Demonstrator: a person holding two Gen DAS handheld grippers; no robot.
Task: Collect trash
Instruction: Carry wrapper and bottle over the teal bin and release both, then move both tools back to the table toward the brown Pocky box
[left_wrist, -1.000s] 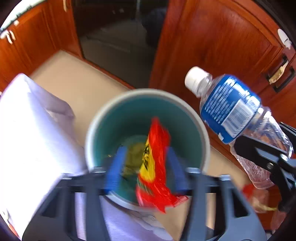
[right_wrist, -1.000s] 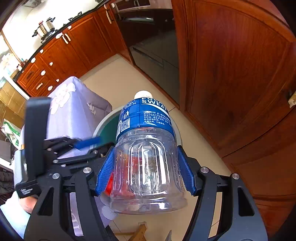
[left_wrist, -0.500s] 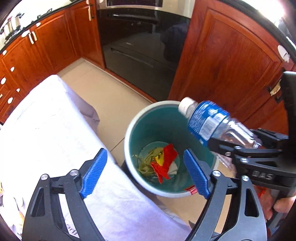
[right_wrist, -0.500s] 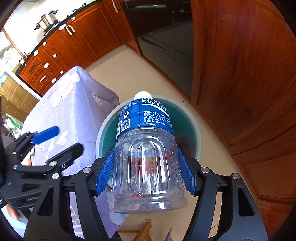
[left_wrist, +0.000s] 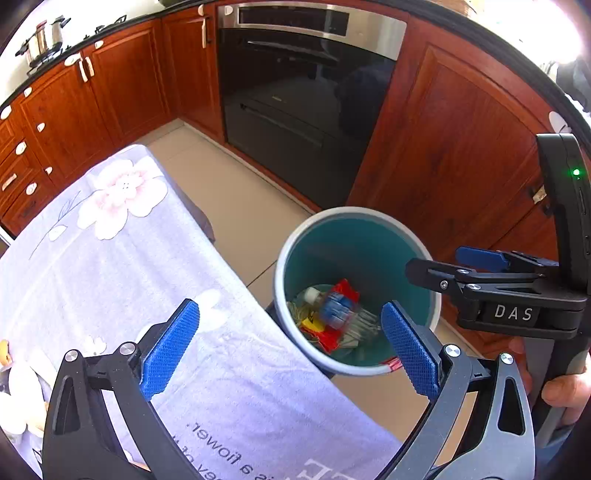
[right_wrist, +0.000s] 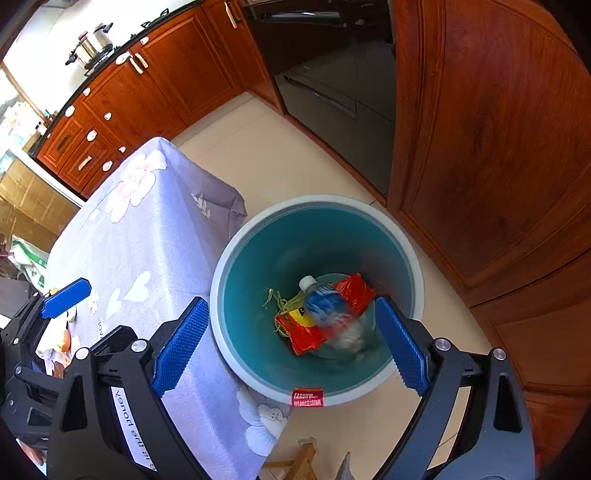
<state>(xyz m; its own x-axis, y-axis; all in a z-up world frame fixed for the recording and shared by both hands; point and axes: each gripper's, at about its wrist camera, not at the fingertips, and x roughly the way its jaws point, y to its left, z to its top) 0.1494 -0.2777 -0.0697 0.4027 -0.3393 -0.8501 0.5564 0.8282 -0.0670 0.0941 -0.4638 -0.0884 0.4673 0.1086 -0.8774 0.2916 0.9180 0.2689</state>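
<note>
A round bin (left_wrist: 295, 236) with a white rim and teal inside stands on the floor beside the table; it also shows in the right wrist view (right_wrist: 413, 273). Inside lie a clear bottle with a blue label (left_wrist: 338, 306) (right_wrist: 325, 301), a red and yellow wrapper (left_wrist: 325, 328) (right_wrist: 310, 332) and some green scraps (right_wrist: 273, 299). My left gripper (left_wrist: 288, 347) is open and empty, above the table edge next to the bin. My right gripper (right_wrist: 290, 339) is open and empty, above the bin; it shows at the right in the left wrist view (left_wrist: 454, 262).
A table with a lilac flowered cloth (left_wrist: 110, 258) (right_wrist: 140, 236) stands left of the bin. Red-brown cabinets (left_wrist: 461, 155) (right_wrist: 498, 147) and a dark oven (left_wrist: 295, 92) stand close behind. Beige tiled floor (right_wrist: 280, 166) lies between them.
My right gripper has opened and the bottle has dropped into the bin onto the wrapper. My left gripper, which let the wrapper go earlier, has pulled back and up over the table.
</note>
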